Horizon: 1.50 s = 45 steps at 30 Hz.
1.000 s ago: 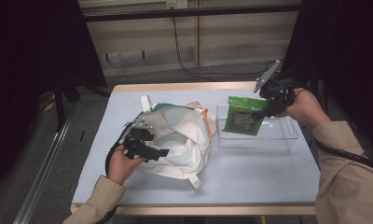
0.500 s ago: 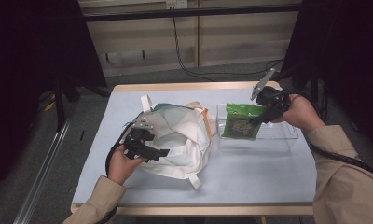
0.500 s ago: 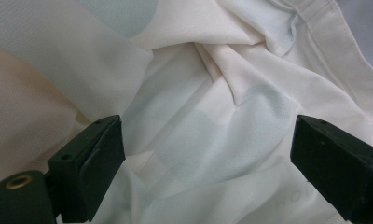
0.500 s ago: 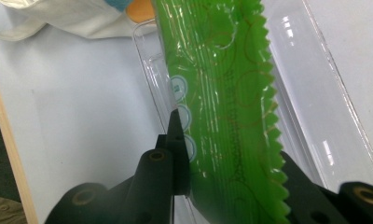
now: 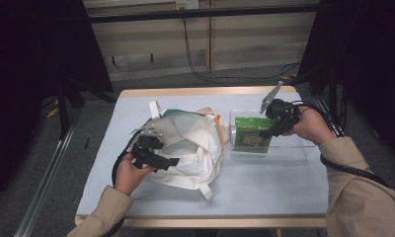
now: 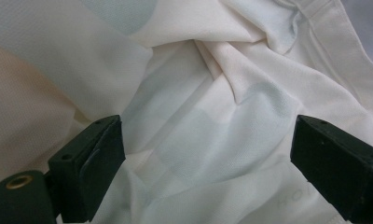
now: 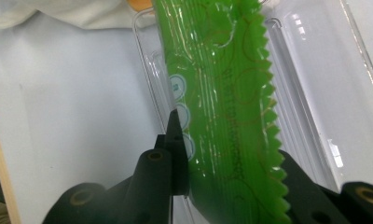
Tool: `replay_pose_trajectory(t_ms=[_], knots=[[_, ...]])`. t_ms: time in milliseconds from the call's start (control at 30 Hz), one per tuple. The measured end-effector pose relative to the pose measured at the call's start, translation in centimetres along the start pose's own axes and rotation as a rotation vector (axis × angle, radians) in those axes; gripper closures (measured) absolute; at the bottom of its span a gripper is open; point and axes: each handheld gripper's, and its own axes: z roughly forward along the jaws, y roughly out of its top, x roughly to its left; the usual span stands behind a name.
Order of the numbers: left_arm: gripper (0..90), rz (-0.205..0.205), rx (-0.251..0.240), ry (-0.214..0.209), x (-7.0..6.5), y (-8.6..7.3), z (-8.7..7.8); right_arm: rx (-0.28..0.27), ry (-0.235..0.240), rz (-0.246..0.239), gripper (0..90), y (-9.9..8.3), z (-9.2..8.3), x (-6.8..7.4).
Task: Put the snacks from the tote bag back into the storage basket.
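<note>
A white cloth bag [image 5: 185, 143] lies crumpled on the left half of the pale table. My left gripper [image 5: 166, 160] rests against the bag's near side with its jaws wide apart. In the left gripper view the folded cloth [image 6: 212, 116] lies between and beyond those jaws, and neither jaw pinches it. My right gripper [image 5: 265, 132] is shut on a green snack packet [image 5: 250, 134]. It holds the packet upright inside a clear plastic tray [image 5: 294, 148] to the right of the bag. In the right gripper view the packet [image 7: 222, 93] with its zigzag edge runs up from the jaws over the tray [image 7: 315, 70].
The table's wooden edge [image 5: 195, 92] runs along the far side, with cables on the floor behind it. Bare tabletop [image 5: 264, 187] stretches in front of the tray and the bag. Dark curtains stand on both sides.
My right hand has come down and slightly left with the green packet, from above the tray's far right corner into the tray. The left hand and the bag have stayed put.
</note>
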Motion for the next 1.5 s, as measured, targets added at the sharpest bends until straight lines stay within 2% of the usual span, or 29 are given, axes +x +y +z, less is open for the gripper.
replay_pose_trajectory(t_ms=[133, 633, 867, 1033, 1500], knots=[[9.8, -0.003, -0.004, -0.006, 0.0, 0.0, 0.0, -0.008, -0.001, -0.018, 74.1, -0.2, 0.5, -0.1], [9.8, 0.002, -0.009, -0.016, -0.1, 0.1, 0.1, -0.022, -0.001, -0.025, 72.6, -0.9, 1.1, 0.3], [9.8, 0.004, -0.004, -0.012, -0.2, 0.1, 0.2, -0.033, 0.005, -0.009, 71.2, -1.1, 1.2, 0.2], [9.8, 0.005, -0.002, -0.014, -0.1, 0.1, 0.1, -0.019, 0.019, 0.030, 68.4, -1.1, 1.1, 0.4], [9.8, 0.007, 0.004, -0.015, -0.2, 0.2, 0.2, -0.018, 0.016, 0.039, 56.5, -1.3, 1.2, 0.6]])
